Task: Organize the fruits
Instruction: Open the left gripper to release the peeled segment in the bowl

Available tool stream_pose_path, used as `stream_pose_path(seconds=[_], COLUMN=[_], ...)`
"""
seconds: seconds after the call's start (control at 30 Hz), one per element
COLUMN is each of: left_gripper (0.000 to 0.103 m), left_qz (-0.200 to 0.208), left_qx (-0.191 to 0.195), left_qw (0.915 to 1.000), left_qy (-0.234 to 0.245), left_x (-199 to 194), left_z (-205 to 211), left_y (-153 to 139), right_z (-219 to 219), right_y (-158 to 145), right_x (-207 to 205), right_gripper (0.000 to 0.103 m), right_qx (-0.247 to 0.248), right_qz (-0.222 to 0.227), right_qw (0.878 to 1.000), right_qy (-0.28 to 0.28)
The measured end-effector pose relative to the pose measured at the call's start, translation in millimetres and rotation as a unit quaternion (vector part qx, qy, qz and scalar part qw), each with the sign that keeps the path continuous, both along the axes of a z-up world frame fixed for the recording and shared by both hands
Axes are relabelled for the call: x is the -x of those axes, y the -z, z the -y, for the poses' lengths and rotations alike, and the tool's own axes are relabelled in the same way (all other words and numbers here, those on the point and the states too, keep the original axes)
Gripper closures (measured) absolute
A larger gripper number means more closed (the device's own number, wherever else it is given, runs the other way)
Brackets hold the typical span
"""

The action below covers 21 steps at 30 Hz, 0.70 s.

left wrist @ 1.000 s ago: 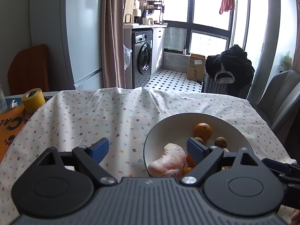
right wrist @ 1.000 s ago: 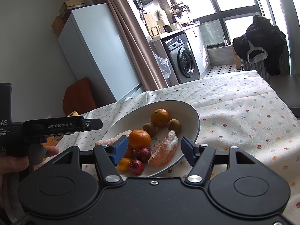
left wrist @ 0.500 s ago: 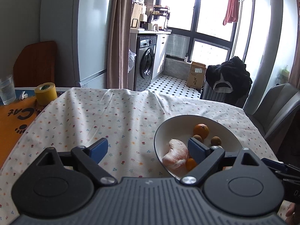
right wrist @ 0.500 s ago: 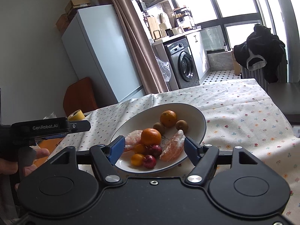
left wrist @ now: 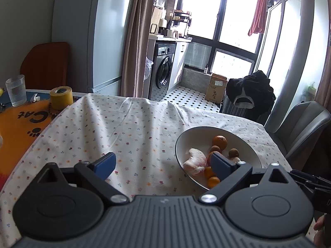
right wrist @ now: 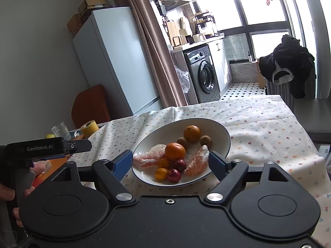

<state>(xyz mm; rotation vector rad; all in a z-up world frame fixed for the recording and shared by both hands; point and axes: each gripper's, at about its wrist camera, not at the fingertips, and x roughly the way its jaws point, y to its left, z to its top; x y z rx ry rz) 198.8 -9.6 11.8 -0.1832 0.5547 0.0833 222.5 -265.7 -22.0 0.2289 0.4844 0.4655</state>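
Observation:
A white bowl [right wrist: 225, 138] [left wrist: 186, 138] on the floral tablecloth holds the fruit: two oranges [right wrist: 175, 150] [right wrist: 192, 133], two peeled pomelo pieces [right wrist: 152, 158] [right wrist: 197, 162], two brown kiwis [right wrist: 205, 140], small kumquats [right wrist: 161, 173] and dark red fruits [right wrist: 174, 175]. My right gripper [right wrist: 170, 162] hangs open above the bowl's near rim, nothing between its blue pads. My left gripper [left wrist: 162, 163] is open too, over bare cloth left of the bowl, its right finger [left wrist: 222, 164] covering part of the fruit. The left gripper's body [right wrist: 47, 147] shows in the right wrist view.
At the table's left are a yellow tape roll [left wrist: 61, 97], a ribbed glass [left wrist: 15, 90] and an orange mat [left wrist: 18, 124]. A grey chair [left wrist: 300, 124] stands at the right edge. A fridge, washing machine and a black garment lie beyond.
Both grippers have pulled back and risen from the bowl; it looks smaller and farther in each view. Both stay open and the fruit has not moved.

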Motion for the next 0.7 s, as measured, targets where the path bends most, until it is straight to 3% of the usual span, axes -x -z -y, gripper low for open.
stream_pose_path(seconds=[0.5,0.7], left_gripper=[0.000,0.000], left_qz=[0.013,0.022], left_qx=[0.006,0.006], left_qw=[0.9998,0.9996], left_qy=[0.010,0.018], left_x=[42.4,60.4], left_z=[-9.5,-9.3], left_y=[-11.0,-13.6], right_z=[-5.4,-3.3], right_y=[-17.9,-20.3], right_x=[27.8,40.5], right_gripper=[0.001,0.000], right_qx=[0.015,0.019], right_qz=[0.012,0.009], right_qw=[1.000,1.000], right_qy=[-0.003,-0.005])
